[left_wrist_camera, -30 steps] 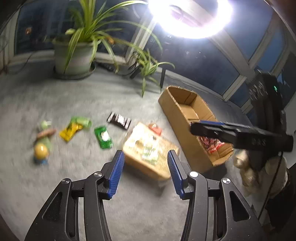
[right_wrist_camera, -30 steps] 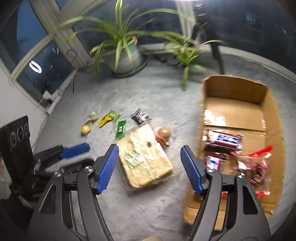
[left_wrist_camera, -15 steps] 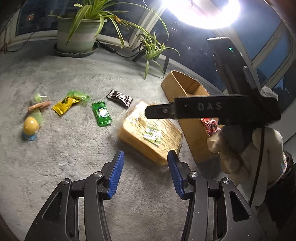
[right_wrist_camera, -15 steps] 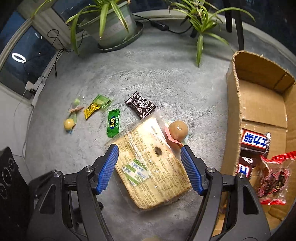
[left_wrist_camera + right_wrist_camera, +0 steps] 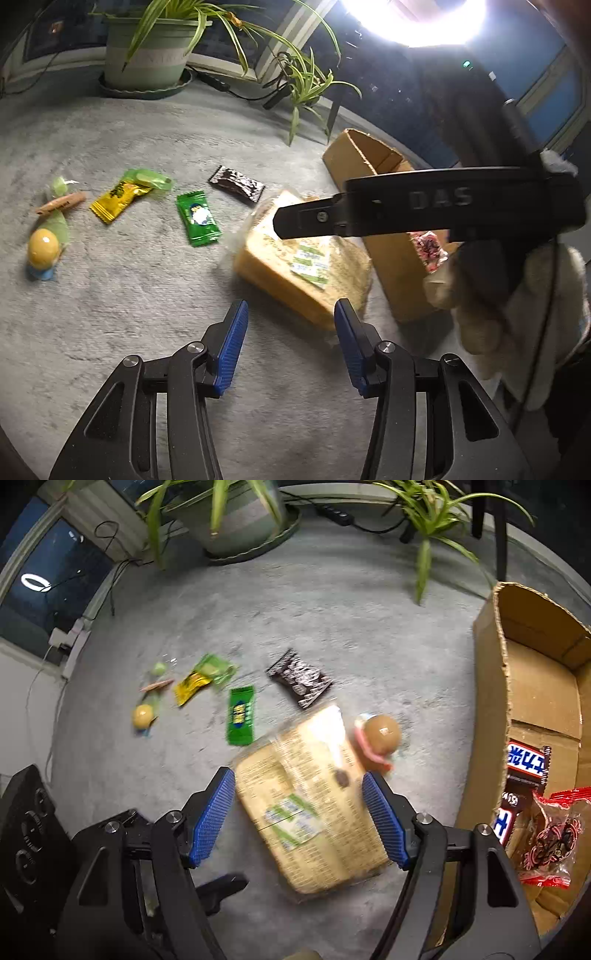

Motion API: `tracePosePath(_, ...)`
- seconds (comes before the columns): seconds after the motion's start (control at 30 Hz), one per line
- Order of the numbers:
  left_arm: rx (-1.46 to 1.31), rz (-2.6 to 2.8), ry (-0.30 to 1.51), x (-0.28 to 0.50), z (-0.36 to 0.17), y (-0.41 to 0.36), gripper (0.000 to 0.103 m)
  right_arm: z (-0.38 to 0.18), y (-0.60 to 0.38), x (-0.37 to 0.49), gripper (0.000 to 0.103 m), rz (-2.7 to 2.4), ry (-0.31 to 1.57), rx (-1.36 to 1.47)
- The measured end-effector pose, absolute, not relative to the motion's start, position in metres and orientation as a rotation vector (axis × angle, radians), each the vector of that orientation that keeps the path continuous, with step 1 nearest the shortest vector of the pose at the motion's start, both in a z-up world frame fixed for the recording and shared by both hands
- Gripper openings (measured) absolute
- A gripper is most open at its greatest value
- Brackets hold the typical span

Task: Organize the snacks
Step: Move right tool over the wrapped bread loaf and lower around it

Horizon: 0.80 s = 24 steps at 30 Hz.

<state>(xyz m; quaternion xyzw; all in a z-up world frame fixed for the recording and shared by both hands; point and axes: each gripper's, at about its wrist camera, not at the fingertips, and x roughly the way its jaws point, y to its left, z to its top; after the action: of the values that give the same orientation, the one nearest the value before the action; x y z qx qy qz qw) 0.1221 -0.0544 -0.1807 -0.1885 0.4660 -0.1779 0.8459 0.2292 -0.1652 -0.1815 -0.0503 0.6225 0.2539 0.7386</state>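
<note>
- The bread pack [image 5: 310, 808] on the carpet [image 5: 332, 627] is straddled by the right gripper [image 5: 299, 819], fingers open, nothing gripped.
- The left gripper [image 5: 290, 343] is held open, empty.
- Next, closing and lifting into the box [image 5: 491, 709] is judged necessary.

Raised letters "DAS" on side of black right gripper [image 5: 439, 210], right of scene, left wrist view. White Chinese characters, too partial to read, on blue band of dark bar wrapper [image 5: 526, 762] inside cardboard box [image 5: 491, 709] at right. Small printed text and green-white label on bread packet [image 5: 310, 805], near centre: too blurred to read. Print on green sachet [image 5: 242, 716], yellow sachet [image 5: 192, 683], dark sachet [image 5: 300, 682]: illegible.
</note>
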Motion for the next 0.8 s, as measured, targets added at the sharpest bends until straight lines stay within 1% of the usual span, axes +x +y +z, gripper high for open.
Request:
tracePosePath(0.2, -0.418, -0.380, 0.981, 0.123, -0.178, -0.047, 0.048, -0.185, -0.168, 0.236, 0.074, 0.426, 1.343, -0.145)
tracePosePath(0.27, -0.419, -0.379, 0.979, 0.121, -0.177, -0.045, 0.056, -0.188, -0.167, 0.238, 0.074, 0.425, 1.359, -0.146)
tracePosePath(0.5, -0.417, -0.371, 0.975, 0.117, -0.176, -0.044, 0.056, -0.195, -0.161, 0.246, 0.076, 0.397, 1.393, -0.159)
tracePosePath(0.67, -0.394, -0.355, 0.925, 0.111, -0.172, -0.042, 0.056, -0.205, -0.168, 0.254, 0.080, 0.437, 1.489, -0.046)
tracePosePath(0.8, -0.395, -0.365, 0.953, 0.111, -0.175, -0.041, 0.056, -0.208, -0.177, 0.248, 0.080, 0.452, 1.536, 0.056)
